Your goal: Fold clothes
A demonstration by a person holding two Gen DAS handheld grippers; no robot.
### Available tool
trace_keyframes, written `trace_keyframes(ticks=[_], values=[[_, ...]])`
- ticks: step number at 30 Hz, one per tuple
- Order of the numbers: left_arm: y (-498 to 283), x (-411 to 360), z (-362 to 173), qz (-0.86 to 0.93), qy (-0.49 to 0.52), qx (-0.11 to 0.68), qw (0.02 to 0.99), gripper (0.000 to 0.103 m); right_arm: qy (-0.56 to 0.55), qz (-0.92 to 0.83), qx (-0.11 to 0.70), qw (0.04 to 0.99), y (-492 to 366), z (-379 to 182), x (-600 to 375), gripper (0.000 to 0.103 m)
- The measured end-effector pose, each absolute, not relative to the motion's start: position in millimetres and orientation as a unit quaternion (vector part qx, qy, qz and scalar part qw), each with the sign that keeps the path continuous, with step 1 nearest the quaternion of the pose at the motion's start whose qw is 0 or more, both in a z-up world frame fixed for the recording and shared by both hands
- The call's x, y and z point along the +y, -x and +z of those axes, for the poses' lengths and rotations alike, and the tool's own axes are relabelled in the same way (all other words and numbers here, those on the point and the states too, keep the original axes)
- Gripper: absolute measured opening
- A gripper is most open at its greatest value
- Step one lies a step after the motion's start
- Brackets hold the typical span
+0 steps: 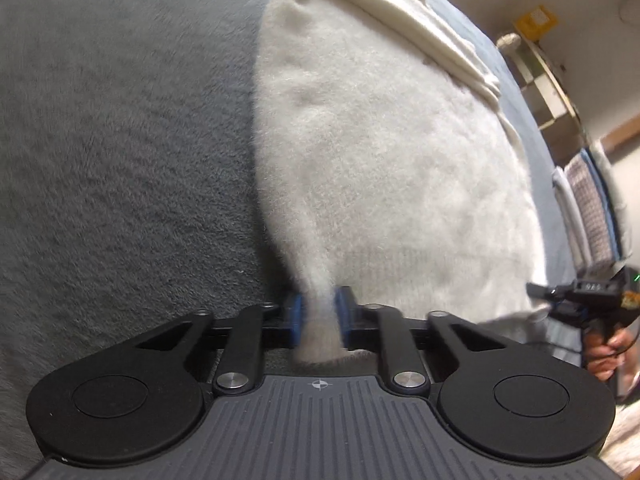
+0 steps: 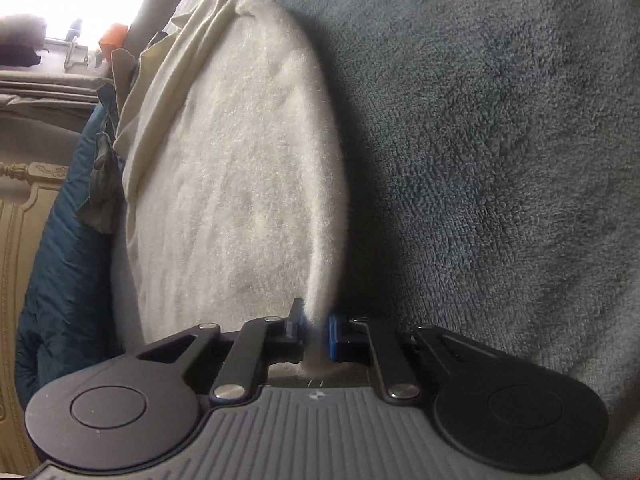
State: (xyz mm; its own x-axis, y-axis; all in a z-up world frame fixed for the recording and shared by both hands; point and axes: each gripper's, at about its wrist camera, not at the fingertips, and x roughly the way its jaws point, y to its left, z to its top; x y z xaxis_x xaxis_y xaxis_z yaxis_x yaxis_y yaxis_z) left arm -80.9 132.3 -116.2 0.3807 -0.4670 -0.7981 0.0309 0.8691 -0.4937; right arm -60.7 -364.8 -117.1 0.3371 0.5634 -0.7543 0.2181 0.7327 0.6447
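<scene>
Blue pads of the left gripper [image 1: 320, 316] are clamped on a bunched corner of the white fluffy garment [image 1: 380, 168], and the right gripper [image 2: 316, 334] pinches its other near corner in the same way. Garment lies spread on the grey fleece blanket [image 1: 120, 140], with a cream cloth [image 1: 440, 40] at its far end. It looks soft, light and limp (probably a little slippery), so corners are the good place to hold

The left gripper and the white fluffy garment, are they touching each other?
Touching. The left wrist view shows the left gripper shut on the white fluffy garment: its blue pads press a bunched edge from both sides.
</scene>
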Motion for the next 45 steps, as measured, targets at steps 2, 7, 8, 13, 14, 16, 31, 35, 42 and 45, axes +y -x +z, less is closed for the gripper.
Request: trace_keyframes(ticks=[2,7,8,13,14,16,31,35,42,45], values=[[85.7,127.4,-106.6,-0.155,0.174,0.529,0.816,0.005,-0.295,0.115,0.556,0.769,66.4,-100.8,-351.8,0.007],[93.9,129.1,-82.4,-0.178,0.151,0.511,0.827,0.004,-0.262,0.121,0.534,0.795,79.3,-67.9,-348.9,0.006],[96.3,129.4,-77.6,-0.186,0.147,0.508,0.828,0.004,-0.261,0.122,0.531,0.797,82.7,-63.2,-350.8,0.006],[107.4,132.4,-60.9,-0.211,0.124,0.500,0.830,0.003,-0.255,0.133,0.521,0.804,97.5,-47.6,-350.7,0.005],[108.7,133.7,-59.1,-0.212,0.120,0.501,0.830,0.003,-0.253,0.139,0.521,0.803,102.2,-46.5,-351.9,0.005],[110.8,136.4,-55.7,-0.214,0.110,0.503,0.830,0.003,-0.250,0.143,0.521,0.804,110.5,-43.8,-354.6,0.005],[136.8,139.1,-70.6,-0.243,0.067,0.578,0.776,0.003,-0.234,0.144,0.601,0.751,151.3,-53.9,-361.1,0.006],[121.7,143.0,-87.5,-0.230,0.058,0.599,0.765,0.021,-0.244,0.103,0.618,0.740,133.4,-64.9,-373.6,0.024],[78.9,186.1,-59.4,-0.171,0.066,0.577,0.796,0.038,-0.158,0.076,0.579,0.796,96.6,-14.7,-391.6,0.044],[37.4,189.1,-42.9,-0.141,0.096,0.520,0.837,0.048,-0.128,0.104,0.541,0.825,56.0,1.3,-363.5,0.044]])
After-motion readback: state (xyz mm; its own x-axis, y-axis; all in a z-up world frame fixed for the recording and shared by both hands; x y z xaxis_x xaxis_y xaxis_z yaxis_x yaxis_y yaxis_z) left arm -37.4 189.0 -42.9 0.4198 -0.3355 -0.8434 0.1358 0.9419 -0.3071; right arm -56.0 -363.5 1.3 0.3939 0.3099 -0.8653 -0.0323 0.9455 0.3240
